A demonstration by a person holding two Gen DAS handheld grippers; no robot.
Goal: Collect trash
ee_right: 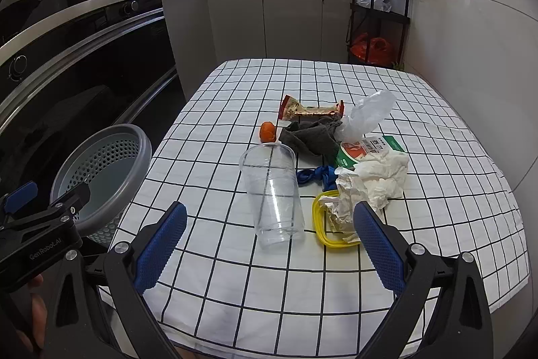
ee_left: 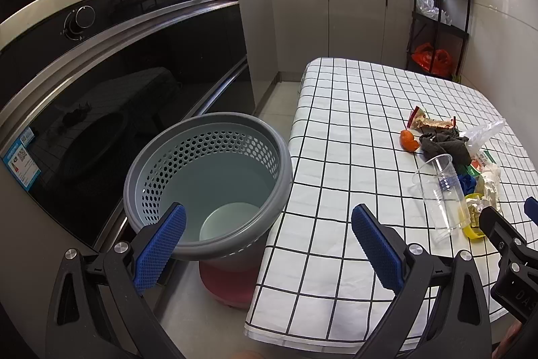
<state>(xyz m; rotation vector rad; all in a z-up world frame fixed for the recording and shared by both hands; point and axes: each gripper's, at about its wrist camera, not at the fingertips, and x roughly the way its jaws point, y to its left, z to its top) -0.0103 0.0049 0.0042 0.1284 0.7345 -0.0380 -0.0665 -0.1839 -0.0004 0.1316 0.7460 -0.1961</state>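
A grey perforated bin point(ee_left: 208, 180) stands on the floor left of the checked table point(ee_left: 353, 130), with a white bowl-like item point(ee_left: 228, 221) at its bottom; it also shows in the right wrist view point(ee_right: 101, 170). A pile of trash lies on the table: a clear plastic cup point(ee_right: 272, 194) on its side, an orange peel point(ee_right: 268, 132), a snack wrapper point(ee_right: 311, 110), a dark cloth point(ee_right: 312, 137), a clear bag point(ee_right: 366, 115), a green-white packet point(ee_right: 366, 150), crumpled tissue point(ee_right: 380, 177), a blue scrap point(ee_right: 316, 175) and a yellow ring point(ee_right: 322, 224). My left gripper point(ee_left: 269, 244) is open over the bin's rim and the table's edge. My right gripper point(ee_right: 269, 244) is open, just short of the cup.
A black oven front point(ee_left: 117, 83) runs along the left. Grey cabinets point(ee_right: 269, 19) and a sink counter lie at the back. A black shelf rack point(ee_right: 380, 5) with bags stands at the back right. A red stool point(ee_left: 232, 281) shows under the bin.
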